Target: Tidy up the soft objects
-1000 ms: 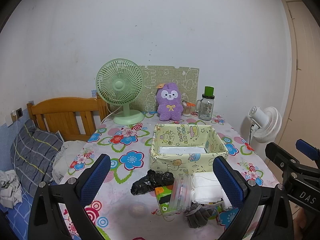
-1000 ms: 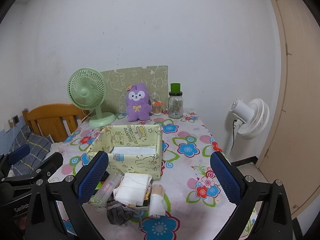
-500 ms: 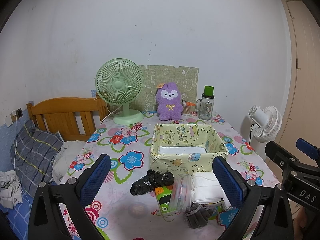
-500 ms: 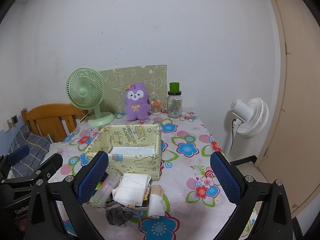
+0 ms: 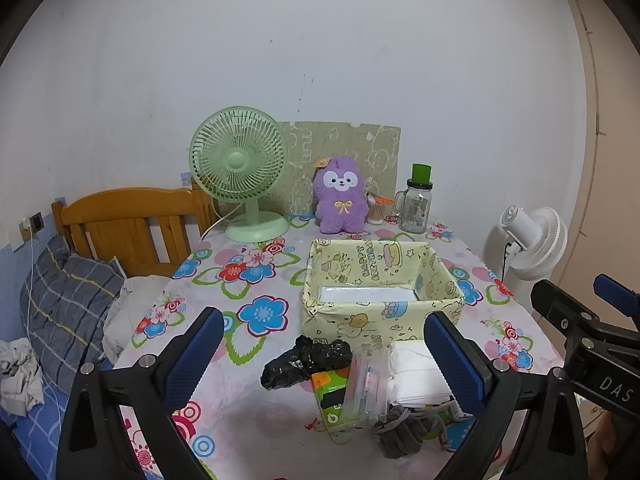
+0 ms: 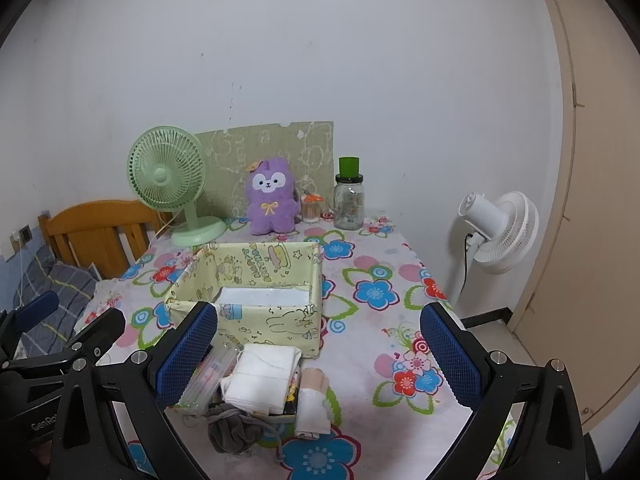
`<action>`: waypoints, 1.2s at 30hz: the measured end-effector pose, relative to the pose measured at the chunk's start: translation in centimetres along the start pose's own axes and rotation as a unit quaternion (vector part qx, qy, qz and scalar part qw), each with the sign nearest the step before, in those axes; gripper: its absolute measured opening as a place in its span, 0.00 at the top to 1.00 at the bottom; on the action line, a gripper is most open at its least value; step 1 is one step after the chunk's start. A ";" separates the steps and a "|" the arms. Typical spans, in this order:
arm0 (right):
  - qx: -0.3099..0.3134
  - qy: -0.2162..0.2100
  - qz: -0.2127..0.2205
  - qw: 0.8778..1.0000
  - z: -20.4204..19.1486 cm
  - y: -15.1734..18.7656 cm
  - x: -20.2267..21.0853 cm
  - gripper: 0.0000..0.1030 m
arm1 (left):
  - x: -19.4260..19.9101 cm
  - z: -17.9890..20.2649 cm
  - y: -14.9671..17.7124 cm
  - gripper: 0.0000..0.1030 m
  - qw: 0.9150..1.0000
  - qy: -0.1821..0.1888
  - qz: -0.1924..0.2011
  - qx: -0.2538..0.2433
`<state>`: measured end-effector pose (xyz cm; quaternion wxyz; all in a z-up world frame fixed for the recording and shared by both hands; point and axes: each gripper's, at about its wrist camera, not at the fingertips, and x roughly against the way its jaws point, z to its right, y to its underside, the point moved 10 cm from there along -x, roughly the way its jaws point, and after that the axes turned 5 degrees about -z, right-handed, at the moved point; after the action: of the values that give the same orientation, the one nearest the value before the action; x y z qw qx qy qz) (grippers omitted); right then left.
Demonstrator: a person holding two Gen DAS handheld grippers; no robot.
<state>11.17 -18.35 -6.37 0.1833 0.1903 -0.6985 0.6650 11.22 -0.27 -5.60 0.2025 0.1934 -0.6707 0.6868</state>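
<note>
Holding both grippers spread wide and empty above the table (image 5: 240, 408), you face the yellow box (image 5: 380, 280) at 12 o'clock. Left gripper (image 5: 324, 354), right gripper (image 6: 320, 354). White folded cloth (image 6: 264, 378), crumpled black bag (image 5: 304, 362), grey scrunchie (image 6: 234, 430) lie just before it. Nothing has shifted since earlier.

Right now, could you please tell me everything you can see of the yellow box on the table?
The yellow box is an open-topped rectangular bin, seemingly wrapped in pale yellow cartoon-print paper. It sits upright mid-table on the flowered tablecloth. Something flat and white lies on its bottom. A white folded cloth lies against its near wall; neither claw touches it.
</note>
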 end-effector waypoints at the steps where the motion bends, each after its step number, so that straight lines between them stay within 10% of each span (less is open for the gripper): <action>1: 0.000 0.000 -0.001 1.000 0.0 0.0 -0.1 0.01 | -0.2 0.0 0.1 0.03 1.000 0.000 -0.001 0.000; 36: 0.009 -0.016 -0.103 0.994 -2.8 3.5 -9.5 0.06 | -8.7 0.0 3.9 0.11 0.995 0.001 -0.096 -0.017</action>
<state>17.57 -15.23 -14.13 0.2383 0.2737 -0.6716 0.6459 16.42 -0.51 -13.60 0.2716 0.2531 -0.6601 0.6531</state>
